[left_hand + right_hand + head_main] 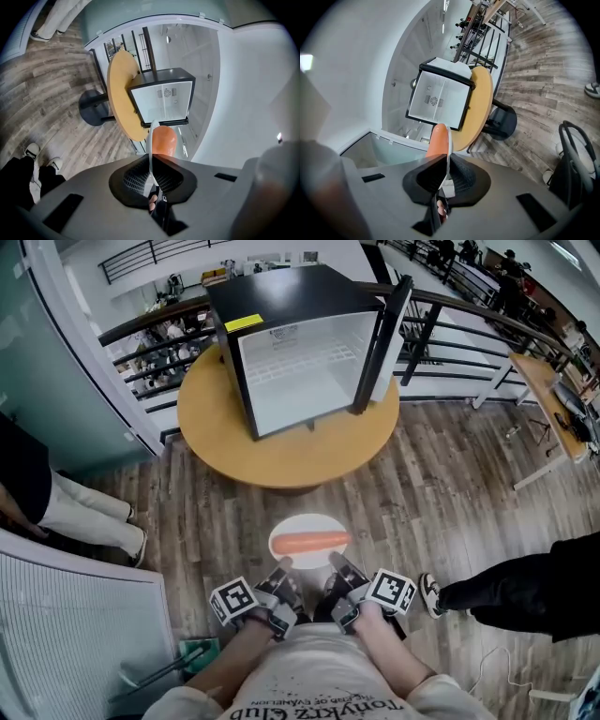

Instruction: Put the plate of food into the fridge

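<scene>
A white plate carrying an orange sausage hangs level above the wooden floor, held from its near rim by both grippers. My left gripper is shut on the plate's near-left rim; in the left gripper view the plate runs edge-on between the jaws with the sausage beyond. My right gripper is shut on the near-right rim, plate and sausage showing likewise. Ahead, the small black fridge stands on the round wooden table, its door swung open to the right, interior white.
A railing runs behind the table. A person's legs in pale trousers stand at the left, another person's black-clad leg and shoe at the right. A wooden desk is far right, a white panel near left.
</scene>
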`<state>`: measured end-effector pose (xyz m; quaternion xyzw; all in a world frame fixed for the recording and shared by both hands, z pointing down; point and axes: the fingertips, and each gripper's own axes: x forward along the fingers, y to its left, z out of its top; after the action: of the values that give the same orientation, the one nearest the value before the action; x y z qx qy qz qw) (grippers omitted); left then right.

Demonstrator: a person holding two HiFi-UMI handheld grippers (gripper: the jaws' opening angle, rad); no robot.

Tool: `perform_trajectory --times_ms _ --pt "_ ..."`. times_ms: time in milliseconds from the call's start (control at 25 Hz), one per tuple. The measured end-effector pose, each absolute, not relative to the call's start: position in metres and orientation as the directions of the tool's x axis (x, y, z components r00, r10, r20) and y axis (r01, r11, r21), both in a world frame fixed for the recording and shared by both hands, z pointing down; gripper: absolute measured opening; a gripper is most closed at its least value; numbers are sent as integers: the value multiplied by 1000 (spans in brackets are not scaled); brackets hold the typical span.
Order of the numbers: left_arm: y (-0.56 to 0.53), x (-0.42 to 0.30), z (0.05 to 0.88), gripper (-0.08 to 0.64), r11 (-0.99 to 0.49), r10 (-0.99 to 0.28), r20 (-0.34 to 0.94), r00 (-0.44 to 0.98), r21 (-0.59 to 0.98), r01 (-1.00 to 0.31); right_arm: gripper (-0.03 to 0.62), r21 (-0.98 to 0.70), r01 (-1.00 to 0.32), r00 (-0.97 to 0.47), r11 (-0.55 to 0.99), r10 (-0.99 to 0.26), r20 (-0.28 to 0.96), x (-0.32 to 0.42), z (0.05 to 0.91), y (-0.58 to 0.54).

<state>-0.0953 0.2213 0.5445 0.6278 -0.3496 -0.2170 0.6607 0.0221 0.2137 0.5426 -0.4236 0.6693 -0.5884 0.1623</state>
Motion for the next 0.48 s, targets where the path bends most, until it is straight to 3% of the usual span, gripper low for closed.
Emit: perform_trajectory --times_ms 480 --pt "181 -95 552 34 123 -739 189 646 981 -147 38 -931 -361 -604 -48 -749 273 21 549 171"
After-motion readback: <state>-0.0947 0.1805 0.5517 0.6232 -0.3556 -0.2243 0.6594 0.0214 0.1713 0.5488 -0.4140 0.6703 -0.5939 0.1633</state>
